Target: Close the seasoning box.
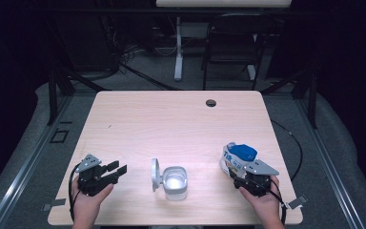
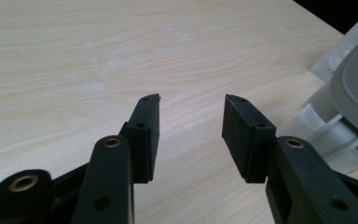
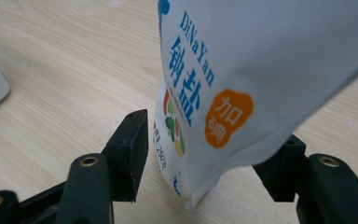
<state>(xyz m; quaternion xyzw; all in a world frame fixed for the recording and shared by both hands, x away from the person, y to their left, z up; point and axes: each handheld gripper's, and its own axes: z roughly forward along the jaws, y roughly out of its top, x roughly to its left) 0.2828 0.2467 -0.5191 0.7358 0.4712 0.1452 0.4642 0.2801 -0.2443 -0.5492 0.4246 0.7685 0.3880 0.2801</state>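
A white salt bag (image 1: pixel 238 158) with a blue top and blue print stands on the table's right side. In the right gripper view the bag (image 3: pixel 261 56) sits between the jaws of my right gripper (image 3: pixel 209 154). A thin gap shows beside the left pad (image 3: pixel 133 149), and the bag hides the other pad's face. In the high view my right gripper (image 1: pixel 242 172) is just nearer than the bag. My left gripper (image 1: pixel 116 171) is held at the table's left, open and empty, pointing toward a white container (image 1: pixel 175 182) whose hinged lid (image 1: pixel 155 174) stands up. In its own view my left gripper (image 2: pixel 191 123) has bare wood between its jaws.
The light wooden table (image 1: pixel 171 124) has a round cable hole (image 1: pixel 211 102) near its far edge. The container (image 2: pixel 335 130) and its lid (image 2: pixel 354 88) fill the right edge of the left gripper view. A chair (image 1: pixel 233 43) and a desk leg (image 1: pixel 178 47) stand beyond the table.
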